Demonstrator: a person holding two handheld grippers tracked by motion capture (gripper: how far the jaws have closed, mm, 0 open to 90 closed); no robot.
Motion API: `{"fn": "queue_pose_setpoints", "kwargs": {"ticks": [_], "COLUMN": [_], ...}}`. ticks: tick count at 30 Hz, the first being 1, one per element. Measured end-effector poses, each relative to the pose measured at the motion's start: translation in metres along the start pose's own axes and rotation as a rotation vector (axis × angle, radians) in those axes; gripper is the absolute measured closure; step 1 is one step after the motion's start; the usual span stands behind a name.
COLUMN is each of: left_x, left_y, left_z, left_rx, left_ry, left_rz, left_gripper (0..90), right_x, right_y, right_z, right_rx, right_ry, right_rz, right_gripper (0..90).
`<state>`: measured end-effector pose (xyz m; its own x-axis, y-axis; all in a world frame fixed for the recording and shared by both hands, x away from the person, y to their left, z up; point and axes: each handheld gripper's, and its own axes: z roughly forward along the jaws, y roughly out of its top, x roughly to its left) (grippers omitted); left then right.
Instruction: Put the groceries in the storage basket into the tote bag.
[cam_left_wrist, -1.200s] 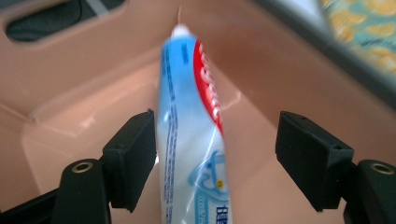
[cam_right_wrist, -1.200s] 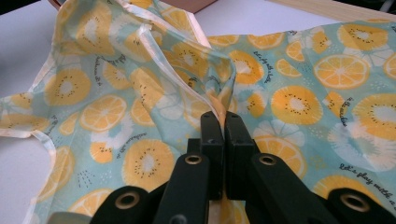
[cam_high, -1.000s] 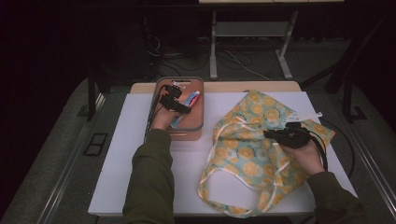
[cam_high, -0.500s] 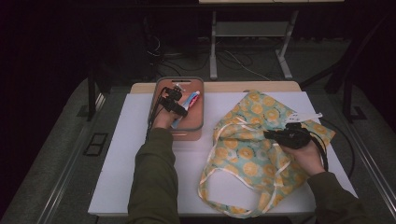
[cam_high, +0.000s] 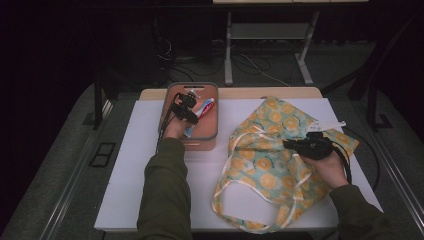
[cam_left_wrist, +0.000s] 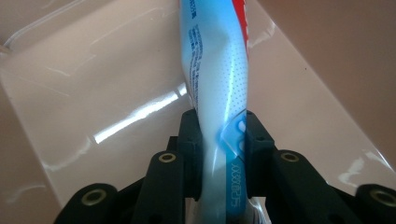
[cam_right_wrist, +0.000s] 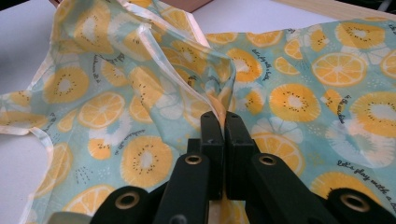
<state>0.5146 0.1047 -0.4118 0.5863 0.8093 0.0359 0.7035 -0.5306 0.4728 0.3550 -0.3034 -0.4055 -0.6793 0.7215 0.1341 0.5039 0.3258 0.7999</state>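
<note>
My left gripper is clamped on the toothpaste tube inside the pink bin; my right gripper pinches the fruit-print bag at its rim. I judge packing underway: next, lift the tube toward the bag's mouth. White table, dark room.

**Work surface and the items resting on it**

Before you stood a table with a white top and a strip of pale wood along its far edge. A pink tray with a grey rim sat at the far centre. Just beside it, to your right, lay a fruit-print cloth bag, spread flat, its handles trailing toward the near edge.
</note>
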Motion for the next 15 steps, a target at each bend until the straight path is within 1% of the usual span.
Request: {"fn": "queue_pose_setpoints", "kwargs": {"ticks": [2, 3, 6, 8, 9, 12, 15], "left_x": [-0.001, -0.001, 0.001, 0.001, 0.001, 0.001, 0.0], "left_y": [0.0, 0.001, 0.002, 0.003, 0.004, 0.006, 0.007], "left_z": [-0.001, -0.002, -0.007, -0.014, -0.017, -0.027, -0.041], "left_rx": [0.0, -0.005, -0.038, -0.062, -0.065, -0.085, -0.121], "left_ry": [-0.007, -0.003, -0.018, -0.022, -0.019, -0.018, -0.036], "left_rz": [0.008, 0.013, -0.002, -0.006, 0.003, 0.009, 0.017], "left_gripper": [74.6, 74.6, 74.7, 74.7, 74.6, 74.6, 74.6], "right_x": [0.0, 0.0, 0.0, 0.0, -0.001, -0.001, -0.001], "right_y": [0.0, 0.0, 0.0, 0.0, 0.0, 0.0, 0.0], "right_z": [0.0, 0.0, 0.0, 0.0, -0.001, -0.001, -0.001], "right_rx": [0.0, -0.001, -0.002, -0.004, -0.006, -0.007, -0.006], "right_ry": [-0.001, -0.001, 0.0, -0.001, -0.001, -0.002, -0.002], "right_rz": [-0.001, -0.001, -0.001, 0.0, 0.0, 0.0, -0.001], "right_gripper": [88.2, 88.1, 88.2, 88.2, 88.2, 88.1, 88.1]}}
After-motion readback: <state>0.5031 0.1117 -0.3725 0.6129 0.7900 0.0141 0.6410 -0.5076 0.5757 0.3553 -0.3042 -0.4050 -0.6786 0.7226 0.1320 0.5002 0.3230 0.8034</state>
